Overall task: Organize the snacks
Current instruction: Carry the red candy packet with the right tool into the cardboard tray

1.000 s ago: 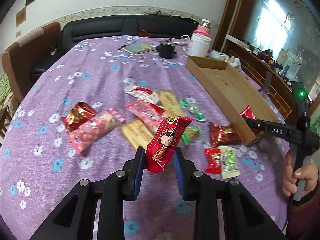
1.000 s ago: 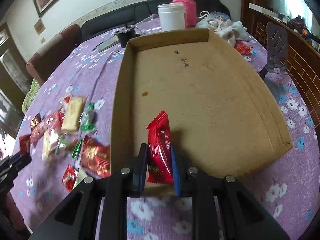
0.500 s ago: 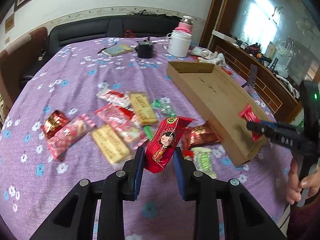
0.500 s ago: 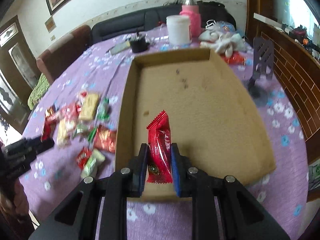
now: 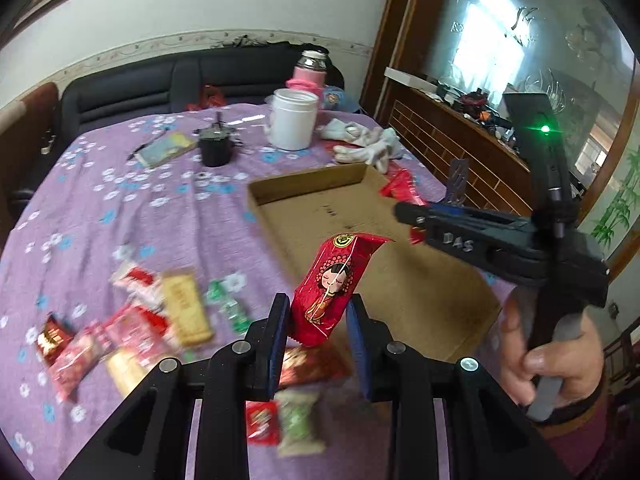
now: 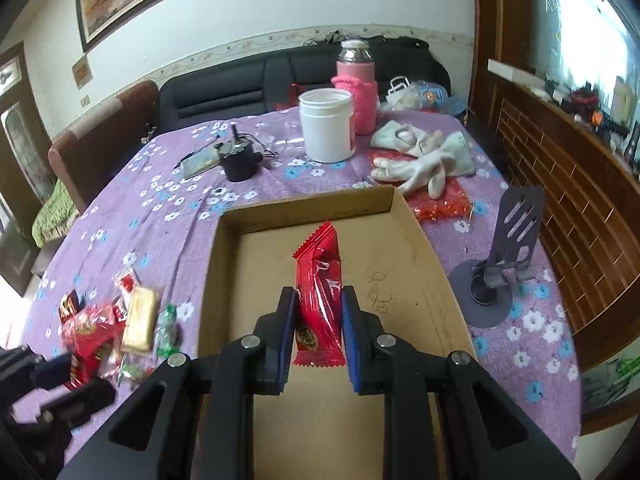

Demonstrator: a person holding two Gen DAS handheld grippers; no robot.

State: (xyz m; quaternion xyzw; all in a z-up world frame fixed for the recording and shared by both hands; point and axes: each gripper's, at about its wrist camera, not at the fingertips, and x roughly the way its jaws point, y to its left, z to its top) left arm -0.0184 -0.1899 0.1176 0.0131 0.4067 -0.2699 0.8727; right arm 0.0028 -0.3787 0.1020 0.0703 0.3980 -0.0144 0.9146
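Note:
My left gripper [image 5: 318, 328] is shut on a red snack pack printed with a cartoon girl [image 5: 332, 284], held above the near left edge of the cardboard tray [image 5: 424, 300]. My right gripper [image 6: 318, 320] is shut on a plain red snack pack [image 6: 320, 280], which hangs over the bare floor of the cardboard tray [image 6: 400, 248]. In the left wrist view the right gripper [image 5: 404, 212] reaches in from the right, held by a hand [image 5: 556, 344]. Several loose snacks [image 5: 160, 320] lie on the purple cloth left of the tray, also as loose snacks [image 6: 120, 328] in the right wrist view.
A white jar [image 6: 327, 125], a pink-sleeved bottle [image 6: 356, 92], white gloves [image 6: 420, 156], a black cup [image 6: 238, 160] and a booklet [image 6: 200, 162] sit behind the tray. A grey stand [image 6: 500, 264] is right of it. A dark sofa [image 5: 160, 88] borders the far side.
Both grippers rose with their packs. The left one swung right, from over the loose snacks to the tray's edge. The right one pulled up and back above the tray.

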